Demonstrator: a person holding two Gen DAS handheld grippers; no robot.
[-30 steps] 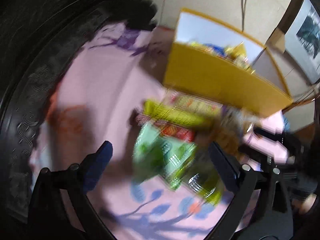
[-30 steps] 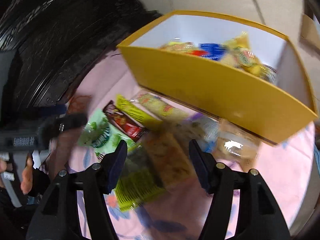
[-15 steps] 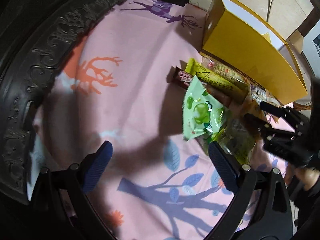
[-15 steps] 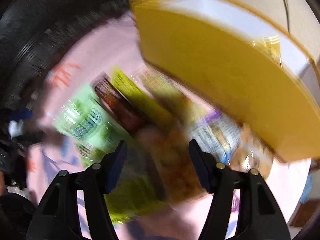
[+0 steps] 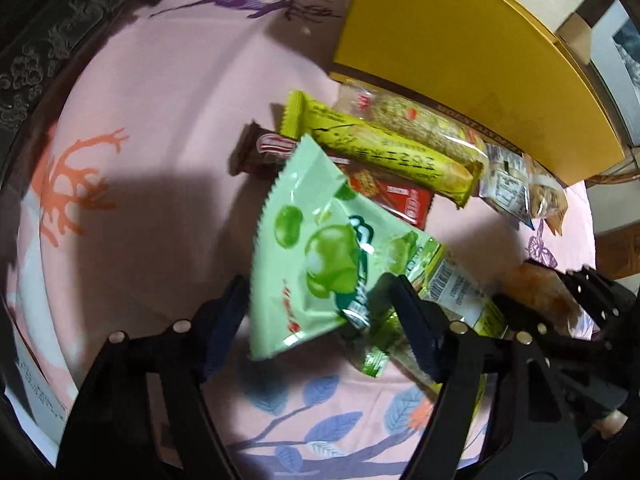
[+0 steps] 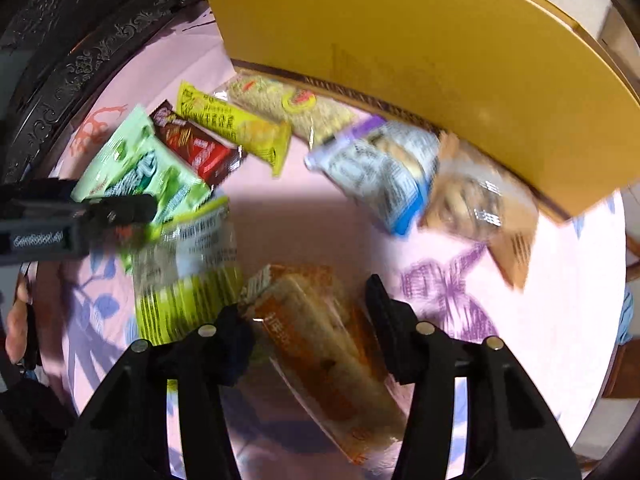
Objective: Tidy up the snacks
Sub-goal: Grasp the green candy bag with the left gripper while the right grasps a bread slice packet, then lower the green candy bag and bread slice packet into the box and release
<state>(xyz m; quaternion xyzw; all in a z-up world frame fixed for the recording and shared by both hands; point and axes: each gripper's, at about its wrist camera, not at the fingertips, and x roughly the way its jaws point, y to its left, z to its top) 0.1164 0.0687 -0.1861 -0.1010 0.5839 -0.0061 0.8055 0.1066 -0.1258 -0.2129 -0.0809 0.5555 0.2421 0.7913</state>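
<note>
A light green candy bag lies on the pink cloth between the fingers of my left gripper. Its jaws are closing and the pads stand just at the bag's sides. An orange snack pack lies between the fingers of my right gripper. Those jaws are closing too, with the pads close beside the wrapper. The yellow box stands behind the pile, its inside hidden. A yellow-green bar and a red-brown wafer bar lie next to the green bag.
A clear cracker pack, a white-blue pack and a brown clear pack lie along the box's foot. A yellow-green pack lies left of the orange one. A dark carved rim borders the pink cloth.
Both grippers have come down close over the snacks and their jaws have narrowed. The green bag now sits between the left fingers, the orange pack between the right ones.
</note>
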